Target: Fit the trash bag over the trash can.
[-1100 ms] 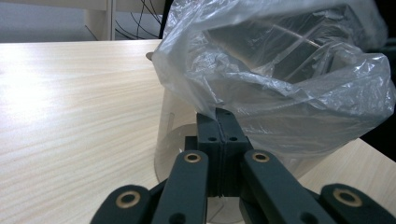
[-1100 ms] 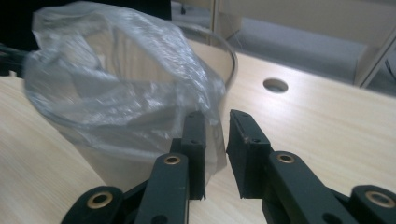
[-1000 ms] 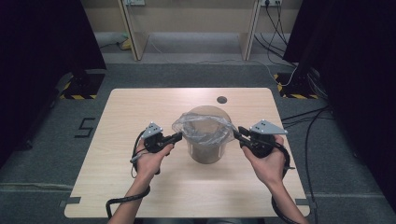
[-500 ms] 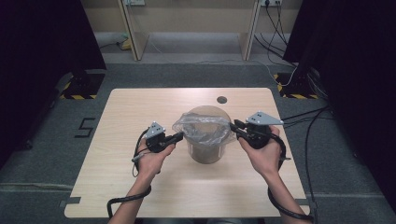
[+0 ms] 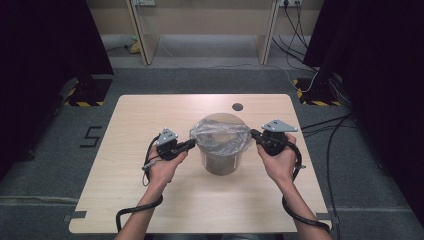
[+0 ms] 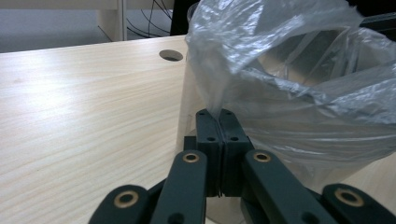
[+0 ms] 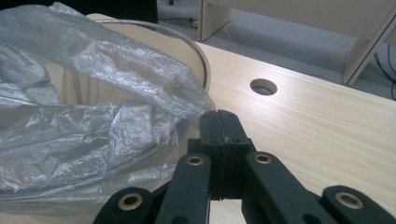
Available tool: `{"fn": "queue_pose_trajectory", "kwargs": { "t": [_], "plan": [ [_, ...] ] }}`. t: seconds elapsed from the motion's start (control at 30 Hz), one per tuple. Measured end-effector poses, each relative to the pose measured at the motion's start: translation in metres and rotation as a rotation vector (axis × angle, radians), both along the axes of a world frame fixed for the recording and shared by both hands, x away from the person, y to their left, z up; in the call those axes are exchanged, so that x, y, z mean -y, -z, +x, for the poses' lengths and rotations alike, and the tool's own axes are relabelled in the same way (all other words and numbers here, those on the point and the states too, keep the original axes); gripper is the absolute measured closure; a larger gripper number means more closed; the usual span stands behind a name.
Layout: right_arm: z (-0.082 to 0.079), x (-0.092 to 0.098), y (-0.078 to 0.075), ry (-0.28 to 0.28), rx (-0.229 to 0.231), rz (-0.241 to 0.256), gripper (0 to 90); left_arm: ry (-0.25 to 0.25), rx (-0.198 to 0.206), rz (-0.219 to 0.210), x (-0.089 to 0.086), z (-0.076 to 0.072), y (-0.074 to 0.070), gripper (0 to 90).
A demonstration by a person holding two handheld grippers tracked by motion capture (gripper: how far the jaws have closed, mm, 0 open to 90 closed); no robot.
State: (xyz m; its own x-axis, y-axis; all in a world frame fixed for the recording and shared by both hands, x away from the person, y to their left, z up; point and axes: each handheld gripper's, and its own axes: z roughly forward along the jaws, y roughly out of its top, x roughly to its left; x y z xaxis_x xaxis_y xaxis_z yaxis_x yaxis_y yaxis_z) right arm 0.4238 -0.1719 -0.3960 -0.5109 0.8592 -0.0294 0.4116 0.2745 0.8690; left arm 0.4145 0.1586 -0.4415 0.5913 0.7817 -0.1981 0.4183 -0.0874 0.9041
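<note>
A clear round bin (image 5: pixel 221 155) stands in the middle of the high view, on the light wood table (image 5: pixel 150 115). A thin clear plastic bag (image 5: pixel 220 135) sits inside it, and the bag's top is folded out over the rim.

Your left gripper (image 5: pixel 190 144) is at the left side of the bin. In the left gripper view its two black jaws are pressed together, and they pinch a bit of the bag's edge at the middle of the frame (image 6: pixel 219 114). The bag (image 6: pixel 299 79) puffs up in the upper right of that view.

Your right gripper (image 5: pixel 255 134) is at the right side of the bin. In the right gripper view its jaws are pressed together too (image 7: pixel 219 116), and they pinch the bag's edge where it comes to a point. The bag (image 7: pixel 84 116) and the bin's rim (image 7: pixel 196 56) are on the left of that frame.

A small round hole (image 5: pixel 237 107) in the table lies above the bin in the high view, a bit to the right.
</note>
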Motion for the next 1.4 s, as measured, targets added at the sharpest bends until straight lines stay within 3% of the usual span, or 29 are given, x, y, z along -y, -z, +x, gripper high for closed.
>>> {"fn": "queue_pose_trajectory", "kwargs": {
  "t": [0.1,0.2,0.27,0.37,0.5,0.63,0.7,0.8,1.1,1.27,1.4],
  "plan": [
    [0.0,-0.002,0.0,-0.003,0.004,-0.005,90.0,0.007,0.021,0.013,-0.006,-0.004,-0.003,67.7],
    [0.0,-0.003,-0.003,0.002,0.011,-0.011,90.0,0.02,0.046,0.011,-0.019,-0.012,-0.008,54.9],
    [0.0,-0.003,-0.004,0.008,0.013,-0.015,90.0,0.032,0.045,-0.004,-0.029,-0.018,-0.013,48.5],
    [0.0,-0.004,-0.003,0.008,0.011,-0.022,90.0,0.04,0.081,-0.037,-0.04,-0.026,-0.025,45.8],
    [0.0,-0.006,-0.002,0.012,0.012,-0.022,90.0,0.076,0.135,-0.046,-0.035,-0.018,-0.04,50.5],
    [0.001,-0.007,-0.001,0.018,0.009,-0.023,90.0,0.117,0.098,-0.011,-0.025,0.009,-0.033,57.4],
    [0.001,-0.007,-0.001,0.016,0.008,-0.026,90.0,0.135,0.099,-0.002,-0.023,0.018,-0.03,60.3],
    [0.002,-0.008,-0.001,0.013,0.009,-0.029,90.0,0.157,0.097,-0.011,-0.022,0.025,-0.028,67.4],
    [0.007,-0.007,0.0,0.007,0.004,-0.027,90.0,0.186,0.081,0.024,-0.019,0.047,-0.032,87.3],
    [0.01,-0.008,0.0,0.002,0.0,-0.024,89.9,0.181,0.068,0.025,-0.013,0.055,-0.03,89.1],
    [0.013,-0.007,0.0,-0.003,-0.009,-0.02,89.7,0.172,0.059,0.001,-0.011,0.062,-0.026,89.0]
  ]
}}
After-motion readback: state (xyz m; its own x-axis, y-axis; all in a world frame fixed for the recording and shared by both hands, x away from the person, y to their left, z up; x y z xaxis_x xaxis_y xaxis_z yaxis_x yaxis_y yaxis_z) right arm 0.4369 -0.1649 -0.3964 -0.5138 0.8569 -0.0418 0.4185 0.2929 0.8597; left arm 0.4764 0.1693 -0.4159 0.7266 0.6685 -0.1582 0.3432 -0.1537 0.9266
